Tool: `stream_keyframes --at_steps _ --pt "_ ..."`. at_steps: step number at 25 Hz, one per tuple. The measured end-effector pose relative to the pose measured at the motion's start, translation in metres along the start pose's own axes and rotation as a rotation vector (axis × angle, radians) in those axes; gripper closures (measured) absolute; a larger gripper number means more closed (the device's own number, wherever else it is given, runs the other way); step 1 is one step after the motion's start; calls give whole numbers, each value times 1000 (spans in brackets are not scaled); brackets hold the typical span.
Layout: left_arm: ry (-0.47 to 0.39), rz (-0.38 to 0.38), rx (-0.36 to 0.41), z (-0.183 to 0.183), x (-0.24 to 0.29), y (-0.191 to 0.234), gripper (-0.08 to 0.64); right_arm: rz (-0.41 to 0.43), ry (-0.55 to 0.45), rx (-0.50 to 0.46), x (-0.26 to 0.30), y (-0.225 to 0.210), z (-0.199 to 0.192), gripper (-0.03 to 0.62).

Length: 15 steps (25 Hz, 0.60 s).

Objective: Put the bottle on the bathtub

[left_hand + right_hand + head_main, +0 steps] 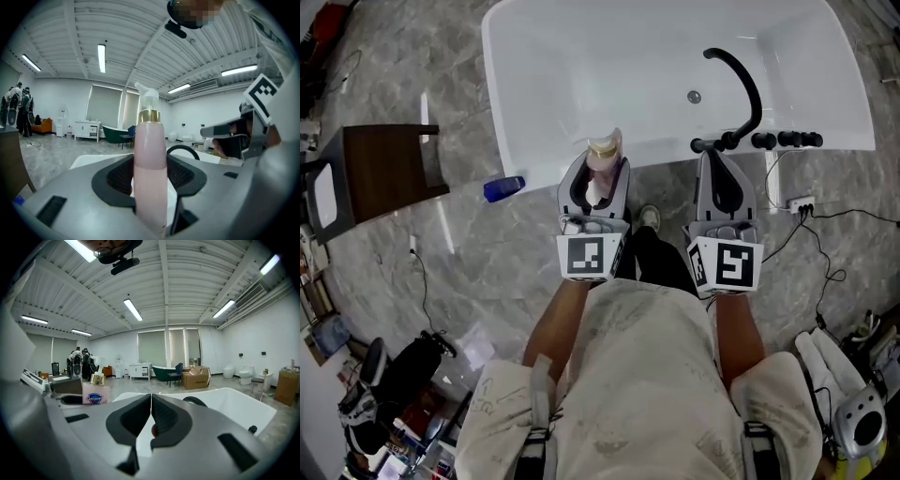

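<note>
**Pink bottle held at the bathtub's near rim in a showroom**

The left gripper (602, 171) pinches a pink bottle (605, 157) between its jaws. The bottle stands upright, with a gold collar and a white pump on top. From above it sits right at the near rim of the white bathtub (517, 141); whether its base touches the rim cannot be told. The right gripper (721, 167) is just beside it, with its jaws pressed together and nothing between them.

The tub is glossy white. A drain (695, 97) lies in its floor, a black curved faucet (741, 86) arches over it, and a row of black knobs (786, 140) sits on the rim by the right gripper.

The tub stands on a floor (478, 267) of grey, veined stone. A small blue object (503, 188) lies on it just beside the tub's left corner. A dark stool (389, 171) stands further left, and a white power strip (800, 203) with black cables lies to the right.

The room is large and white-walled. Its ceiling (187, 282) is ribbed, with strip lights (133, 309) running along it. In the distance are a green tub (164, 371), a white cabinet (139, 370), a cardboard box (196, 377) and toilets (247, 373) along the right wall. People (80, 362) stand at the far left.
</note>
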<state>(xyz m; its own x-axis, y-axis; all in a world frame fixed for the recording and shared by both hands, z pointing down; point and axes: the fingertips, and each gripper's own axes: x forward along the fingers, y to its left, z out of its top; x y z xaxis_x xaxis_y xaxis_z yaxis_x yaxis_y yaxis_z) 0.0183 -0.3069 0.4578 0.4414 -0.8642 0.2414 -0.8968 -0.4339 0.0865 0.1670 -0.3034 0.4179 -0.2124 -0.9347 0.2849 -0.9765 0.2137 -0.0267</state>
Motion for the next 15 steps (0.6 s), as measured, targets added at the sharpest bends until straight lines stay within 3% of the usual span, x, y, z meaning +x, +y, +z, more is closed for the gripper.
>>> stream_keyframes --at_steps 9,15 --pt "123 -61 -20 -82 46 41 348 11 131 14 70 30 -55 601" --pt "194 -52 -31 -128 56 62 348 35 200 16 92 56 -83 601"
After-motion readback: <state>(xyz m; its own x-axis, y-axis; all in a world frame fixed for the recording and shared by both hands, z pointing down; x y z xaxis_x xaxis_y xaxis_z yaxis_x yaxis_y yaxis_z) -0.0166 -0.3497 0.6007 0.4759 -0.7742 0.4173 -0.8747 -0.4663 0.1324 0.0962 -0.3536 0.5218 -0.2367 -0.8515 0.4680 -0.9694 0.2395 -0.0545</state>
